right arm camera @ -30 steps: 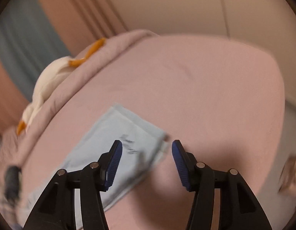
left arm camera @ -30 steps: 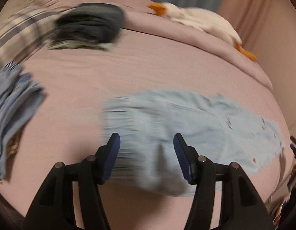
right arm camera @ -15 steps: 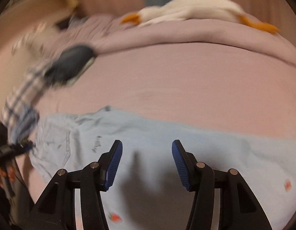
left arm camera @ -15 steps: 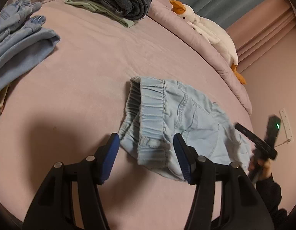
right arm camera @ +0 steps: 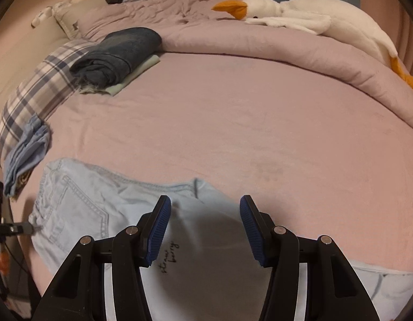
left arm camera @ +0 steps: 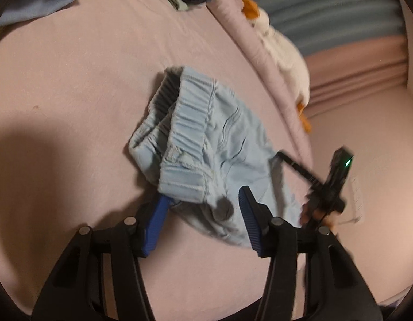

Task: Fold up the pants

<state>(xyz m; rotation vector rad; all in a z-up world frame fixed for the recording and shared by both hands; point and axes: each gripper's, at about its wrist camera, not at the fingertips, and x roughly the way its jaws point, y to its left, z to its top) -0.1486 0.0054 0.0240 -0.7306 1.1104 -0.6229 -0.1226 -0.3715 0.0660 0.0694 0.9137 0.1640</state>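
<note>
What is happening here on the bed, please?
A person is starting to fold light blue pants lying on a pink bed. The left tool sits at the waistband corner; its jaws have just been closing, fabric between them, not yet pinched. The right tool hovers open above the legs. Folded clothes and a plush goose lie farther back.

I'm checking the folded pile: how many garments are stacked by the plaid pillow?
2: dark jeans on top, a pale green garment beneath. More may be hidden under them.

Black claw arms, ribbed blue pads, silver screws.
</note>
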